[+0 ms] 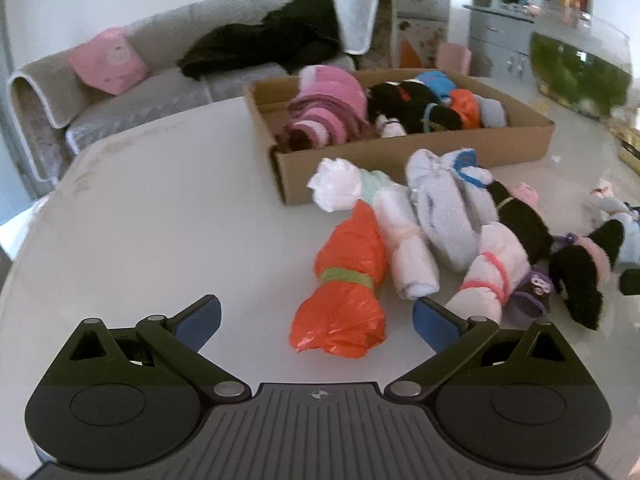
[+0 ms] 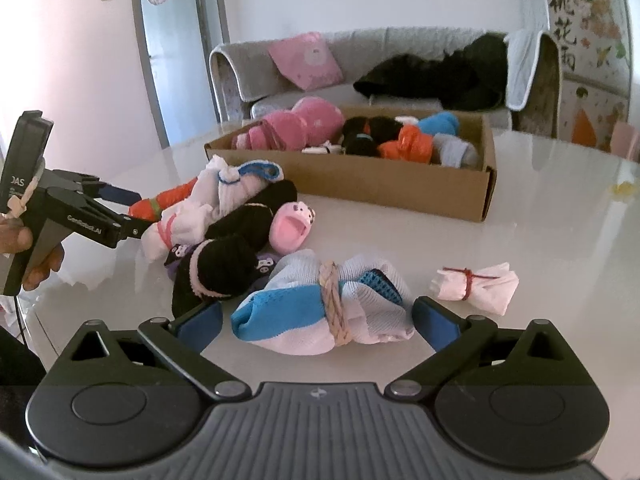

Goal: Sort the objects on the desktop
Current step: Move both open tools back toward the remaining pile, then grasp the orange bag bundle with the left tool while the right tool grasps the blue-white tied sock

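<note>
A cardboard box (image 1: 420, 156) (image 2: 360, 184) holds several rolled bundles: pink, black, orange, blue. Loose bundles lie on the white table in front of it. My left gripper (image 1: 316, 322) is open, with an orange plastic bundle with a green band (image 1: 344, 288) between its fingers; a white roll with a pink band (image 1: 488, 280) touches its right finger. My right gripper (image 2: 316, 324) is open around a blue and white sock bundle tied with a beige band (image 2: 320, 304). The left gripper also shows in the right wrist view (image 2: 124, 208), beside the pile.
A small white roll with a red band (image 2: 476, 286) lies to the right. Black rolls (image 2: 224, 276) and a pink slipper-like piece (image 2: 290, 226) lie in the pile. A grey sofa (image 2: 360, 52) stands behind the table, and a fish tank (image 1: 580, 72) at the far right.
</note>
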Demonstrator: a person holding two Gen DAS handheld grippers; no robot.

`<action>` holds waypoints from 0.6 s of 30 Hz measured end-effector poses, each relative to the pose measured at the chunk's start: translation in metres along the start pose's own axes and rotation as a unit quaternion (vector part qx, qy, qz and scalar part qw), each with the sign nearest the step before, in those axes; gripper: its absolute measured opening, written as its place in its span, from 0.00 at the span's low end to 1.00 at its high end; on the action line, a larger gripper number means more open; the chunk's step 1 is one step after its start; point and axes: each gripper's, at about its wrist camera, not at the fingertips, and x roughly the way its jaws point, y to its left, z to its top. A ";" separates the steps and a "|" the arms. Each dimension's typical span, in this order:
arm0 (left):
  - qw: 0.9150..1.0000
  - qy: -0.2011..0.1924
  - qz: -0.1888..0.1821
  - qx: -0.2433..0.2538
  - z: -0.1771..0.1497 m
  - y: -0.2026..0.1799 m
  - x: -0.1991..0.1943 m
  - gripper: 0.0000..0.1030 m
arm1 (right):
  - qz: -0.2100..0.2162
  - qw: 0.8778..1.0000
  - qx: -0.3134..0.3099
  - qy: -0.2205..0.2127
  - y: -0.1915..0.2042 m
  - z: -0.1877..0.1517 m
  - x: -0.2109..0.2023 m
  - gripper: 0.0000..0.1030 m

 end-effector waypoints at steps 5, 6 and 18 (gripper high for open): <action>1.000 0.001 -0.007 0.004 0.005 -0.002 0.004 1.00 | 0.003 1.000 -0.002 0.027 0.000 0.005 0.007 0.99; 1.000 0.000 -0.007 0.005 0.006 -0.002 0.005 1.00 | 0.002 0.999 -0.009 0.030 0.001 0.006 0.007 0.99; 0.999 -0.008 -0.036 0.005 0.007 0.002 0.012 1.00 | 0.019 0.997 -0.064 0.046 0.004 0.013 0.015 0.87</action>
